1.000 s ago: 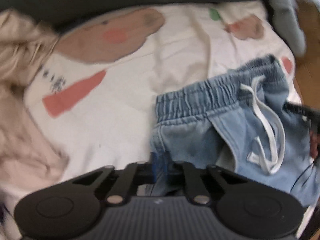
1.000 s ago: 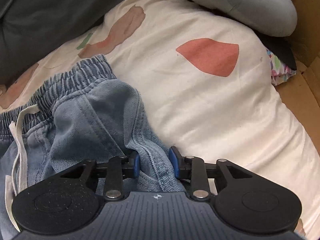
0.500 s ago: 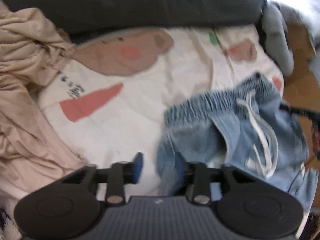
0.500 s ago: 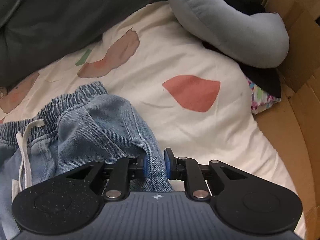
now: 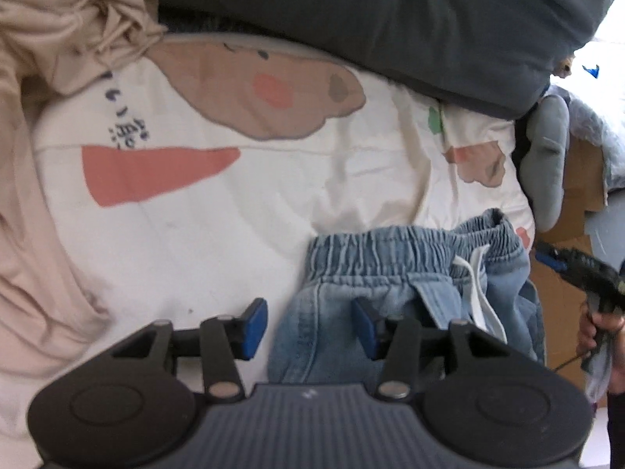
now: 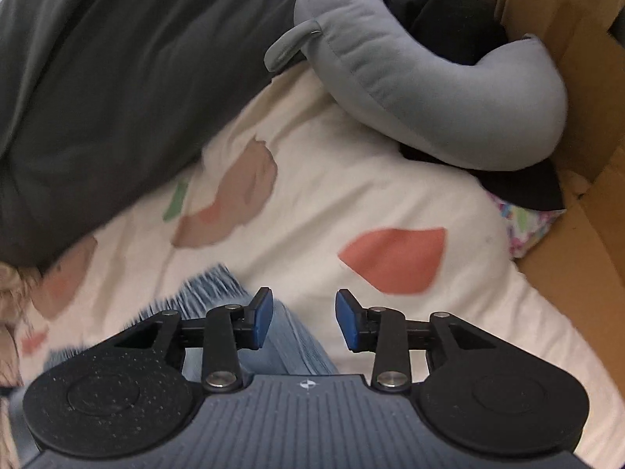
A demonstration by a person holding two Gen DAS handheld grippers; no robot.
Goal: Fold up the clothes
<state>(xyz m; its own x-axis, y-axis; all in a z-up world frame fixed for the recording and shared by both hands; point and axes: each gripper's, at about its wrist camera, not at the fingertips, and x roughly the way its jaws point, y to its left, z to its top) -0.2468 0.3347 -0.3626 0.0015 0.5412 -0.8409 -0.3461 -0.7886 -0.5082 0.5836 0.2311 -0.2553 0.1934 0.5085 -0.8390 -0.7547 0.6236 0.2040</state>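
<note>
Light blue denim shorts (image 5: 394, 273) with an elastic waistband and white drawstring lie bunched on the cream printed bedsheet (image 5: 234, 211). My left gripper (image 5: 310, 322) is open just above the shorts' left edge, with denim lying in the gap below its blue pads, ungripped. My right gripper (image 6: 304, 320) is open too; a blurred fold of the shorts (image 6: 281, 336) lies under its left finger. In the left wrist view, the right gripper's tip and the hand holding it show at the far right edge.
A crumpled beige garment (image 5: 43, 156) lies left of the sheet. A dark grey duvet (image 5: 390, 19) runs along the back. A grey neck pillow (image 6: 429, 78) and a cardboard box (image 6: 578, 156) stand at the right.
Both grippers have opened and let go of the shorts. Both have drawn back from the fabric, and the shorts have dropped onto the sheet.
</note>
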